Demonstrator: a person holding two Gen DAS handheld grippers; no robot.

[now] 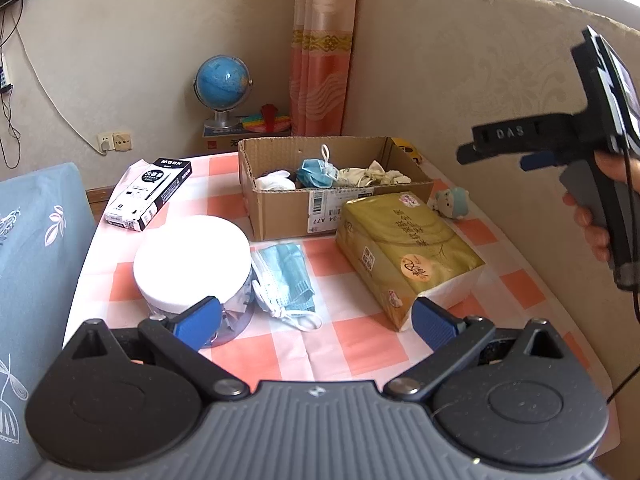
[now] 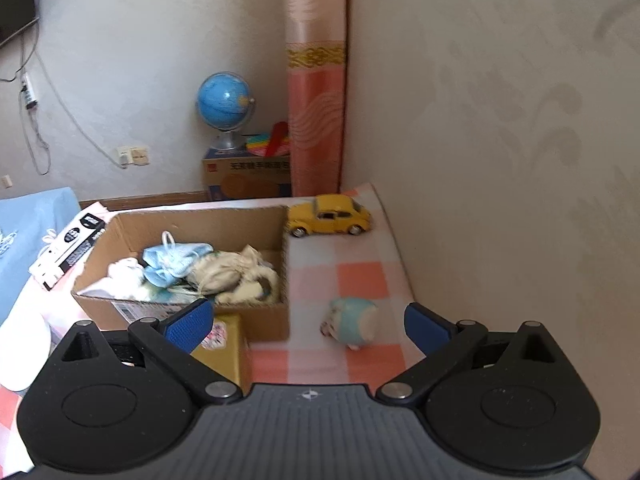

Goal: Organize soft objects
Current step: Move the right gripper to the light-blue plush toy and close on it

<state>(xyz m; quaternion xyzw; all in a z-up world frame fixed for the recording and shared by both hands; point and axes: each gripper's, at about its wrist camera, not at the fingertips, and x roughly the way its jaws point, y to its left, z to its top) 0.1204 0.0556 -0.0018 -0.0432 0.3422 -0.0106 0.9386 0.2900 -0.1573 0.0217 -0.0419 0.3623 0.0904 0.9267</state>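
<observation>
Checked cloth (image 1: 352, 340) covers table beside beige wall (image 1: 460, 60).

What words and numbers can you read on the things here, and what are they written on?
"DAS": on the black finger of the right tongs.
"34 A77": upside down on the cardboard box's shipping label.
Black and white box: Chinese print, too small to read.
Gold tissue pack: upside-down Chinese print, not legible.
Carton under the globe: blurred Chinese print.

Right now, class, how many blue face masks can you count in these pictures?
2: one mask lies flat on the tablecloth beside the white-lidded jar; one crumpled mask sits inside the box. More may be buried there.
</observation>
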